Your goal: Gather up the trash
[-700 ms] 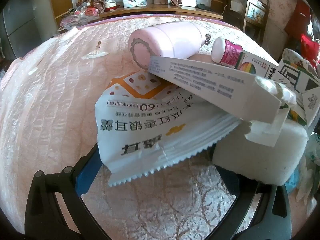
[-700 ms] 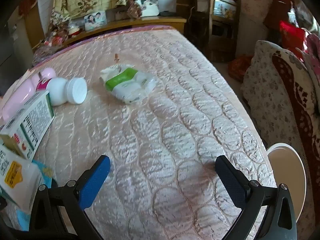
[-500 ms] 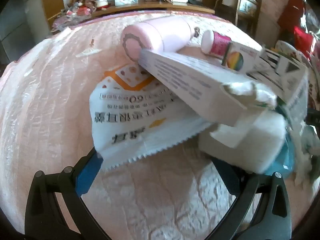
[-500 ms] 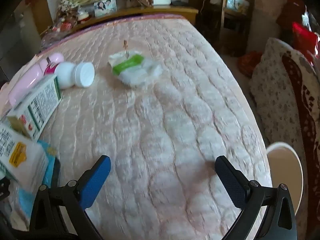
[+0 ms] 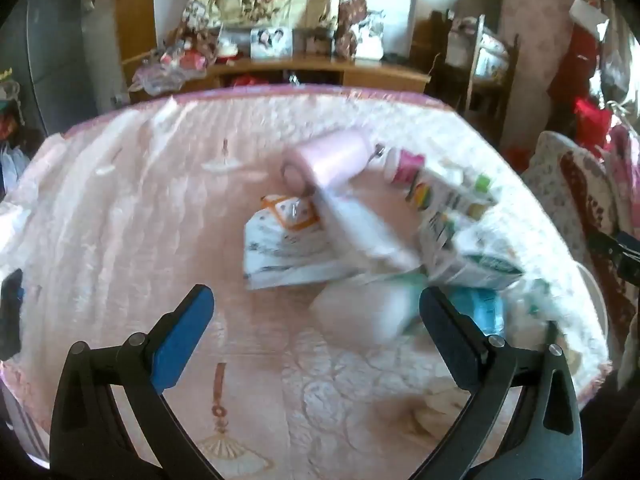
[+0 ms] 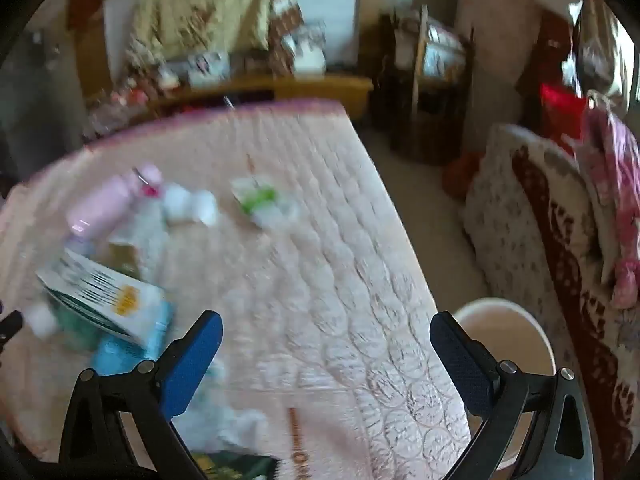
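Left gripper [image 5: 316, 312]: fingers spread wide, nothing between them, poised above the quilted bed [image 5: 120, 208]. Directly ahead and slightly to its right lies the trash heap: a white foam block [image 5: 368, 312] nearest, close in toward the right finger; beyond it a white printed packet [image 5: 280, 252] lying flat; a long white carton [image 5: 360, 228] across the packet, long axis running from far-left to near-right; a pink bottle [image 5: 328, 158] on its side at the far end; a printed box [image 5: 452, 208] to the right. Outlines are motion-blurred, so which pieces touch is uncertain. Right gripper [image 6: 326, 346]: fingers likewise spread, empty; the same heap sits off to its left, a box with a yellow mark [image 6: 108, 296] nearest, a green-and-white wrapper [image 6: 260, 202] alone further ahead, a pale bin [image 6: 504, 328] below the bed's edge behind its right finger. Judgement: the left gripper is nearer and squarer to the heap; the foam block is its likeliest first pick.
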`<control>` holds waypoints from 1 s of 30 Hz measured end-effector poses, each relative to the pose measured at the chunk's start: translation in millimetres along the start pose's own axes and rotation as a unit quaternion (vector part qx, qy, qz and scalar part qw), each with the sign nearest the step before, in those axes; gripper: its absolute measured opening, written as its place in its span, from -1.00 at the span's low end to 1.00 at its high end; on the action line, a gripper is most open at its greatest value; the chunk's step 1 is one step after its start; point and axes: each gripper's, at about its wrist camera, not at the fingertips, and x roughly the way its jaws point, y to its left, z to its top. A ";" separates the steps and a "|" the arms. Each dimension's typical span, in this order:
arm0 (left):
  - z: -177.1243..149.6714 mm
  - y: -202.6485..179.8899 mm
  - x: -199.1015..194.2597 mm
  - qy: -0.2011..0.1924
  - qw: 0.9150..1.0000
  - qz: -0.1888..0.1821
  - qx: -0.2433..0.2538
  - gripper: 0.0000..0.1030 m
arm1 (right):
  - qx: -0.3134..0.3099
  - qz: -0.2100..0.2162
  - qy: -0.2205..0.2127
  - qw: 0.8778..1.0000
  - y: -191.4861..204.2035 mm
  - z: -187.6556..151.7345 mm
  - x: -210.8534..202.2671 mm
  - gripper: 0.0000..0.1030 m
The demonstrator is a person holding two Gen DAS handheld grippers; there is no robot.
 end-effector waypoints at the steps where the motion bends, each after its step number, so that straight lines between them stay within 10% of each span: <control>1: 1.2 -2.8 -5.4 -0.005 1.000 -0.001 0.002 0.99 | -0.003 0.002 -0.014 1.000 3.2 -1.8 -9.2 1.00; 9: 8.4 -32.6 -54.0 -0.051 0.998 -0.006 0.021 0.99 | -0.018 0.018 -0.102 0.994 46.0 1.2 -67.6 1.00; 30: 2.7 -52.7 -97.5 -0.113 0.993 -0.005 0.016 0.99 | -0.017 0.057 -0.171 0.983 54.4 -14.9 -131.5 1.00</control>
